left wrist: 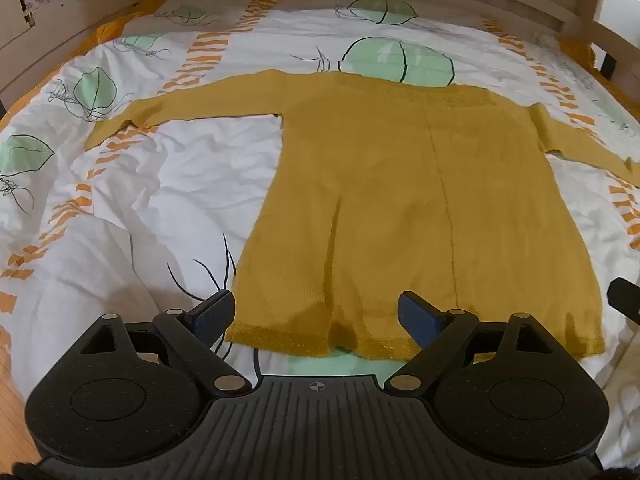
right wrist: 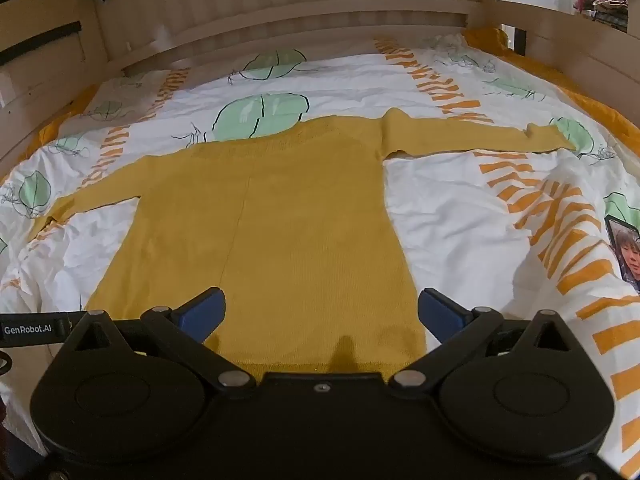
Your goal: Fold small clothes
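A mustard-yellow long-sleeved sweater lies flat on the bed, hem toward me, both sleeves spread out sideways. It also shows in the right wrist view. My left gripper is open and empty, hovering over the left part of the hem. My right gripper is open and empty, hovering over the right part of the hem. The right gripper's edge shows at the right of the left wrist view.
The sweater rests on a white duvet with green leaf and orange stripe prints. A wooden bed frame runs along the far side and both ends. A photo card lies on the duvet at the right. Wooden floor shows at the lower left.
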Demonstrator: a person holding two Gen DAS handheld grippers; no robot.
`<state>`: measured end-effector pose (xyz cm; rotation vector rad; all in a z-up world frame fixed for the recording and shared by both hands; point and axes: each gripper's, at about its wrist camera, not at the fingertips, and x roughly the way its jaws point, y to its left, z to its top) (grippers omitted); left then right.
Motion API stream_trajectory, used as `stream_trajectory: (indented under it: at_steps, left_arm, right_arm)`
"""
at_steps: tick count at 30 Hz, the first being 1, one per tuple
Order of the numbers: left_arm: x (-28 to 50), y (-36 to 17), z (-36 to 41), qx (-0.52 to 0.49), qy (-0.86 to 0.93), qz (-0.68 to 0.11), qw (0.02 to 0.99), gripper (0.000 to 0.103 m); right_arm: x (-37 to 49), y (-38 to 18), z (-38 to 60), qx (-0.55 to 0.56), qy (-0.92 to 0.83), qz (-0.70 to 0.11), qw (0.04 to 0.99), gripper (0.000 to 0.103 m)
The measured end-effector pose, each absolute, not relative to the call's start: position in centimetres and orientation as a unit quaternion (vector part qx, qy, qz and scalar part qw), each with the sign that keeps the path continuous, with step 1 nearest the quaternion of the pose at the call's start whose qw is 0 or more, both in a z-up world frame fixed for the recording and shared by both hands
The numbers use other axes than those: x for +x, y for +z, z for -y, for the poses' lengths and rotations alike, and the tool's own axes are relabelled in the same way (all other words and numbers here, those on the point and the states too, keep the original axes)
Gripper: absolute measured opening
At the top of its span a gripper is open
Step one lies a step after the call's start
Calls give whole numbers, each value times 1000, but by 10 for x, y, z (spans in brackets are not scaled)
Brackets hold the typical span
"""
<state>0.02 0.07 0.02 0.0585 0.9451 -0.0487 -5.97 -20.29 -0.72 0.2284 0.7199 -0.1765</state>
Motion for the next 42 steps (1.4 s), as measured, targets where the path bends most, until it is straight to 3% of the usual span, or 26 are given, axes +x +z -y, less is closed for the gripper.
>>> stream_trajectory:
  at_steps: [42]
  left_arm:
    - [-1,-5,5,32,-23,-468,883,89]
  right_arm:
    - [-57,-17,200,140,-65,-373,915,102]
